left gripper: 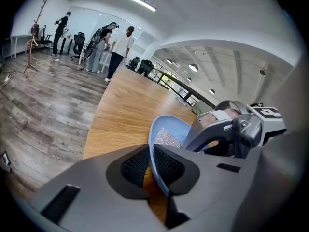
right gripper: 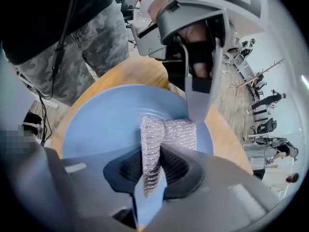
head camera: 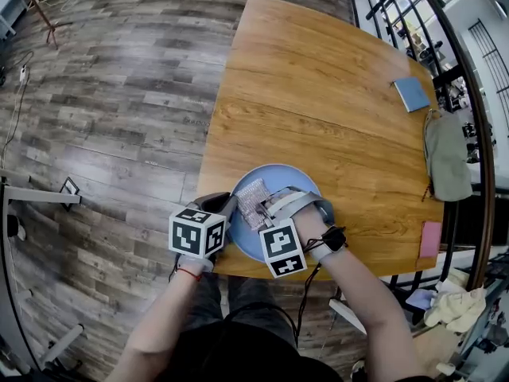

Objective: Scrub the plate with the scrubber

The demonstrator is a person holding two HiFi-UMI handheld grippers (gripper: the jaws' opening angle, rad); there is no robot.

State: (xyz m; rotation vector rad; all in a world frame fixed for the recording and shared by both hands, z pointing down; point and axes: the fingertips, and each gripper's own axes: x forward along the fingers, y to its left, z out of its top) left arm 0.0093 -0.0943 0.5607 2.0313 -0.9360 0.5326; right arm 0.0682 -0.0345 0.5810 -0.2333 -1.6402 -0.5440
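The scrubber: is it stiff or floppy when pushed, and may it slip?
Probably floppy: the scrubber folds where the right hand-held gripper pinches it. Its knitted mesh looks light, so it may slide on the smooth plate.

Bench (head camera: pixel 318 86) beyond plate (head camera: pixel 278 178) was bare wood, wide open for passage. Plate's left rim was blocked by left tool (left gripper: pixel 150 162), clamped on it. Plate's near half was taken by right tool (right gripper: pixel 155 164) and scrubber (head camera: pixel 253 199) pinched in it; far half was free. Well right of plate, blue pad (head camera: pixel 412 94), grey bag (head camera: pixel 448 157) and pink pad (head camera: pixel 430 239) lined bench edge. Left of plate, bench ended and open floor (head camera: pixel 119 118) lay below.
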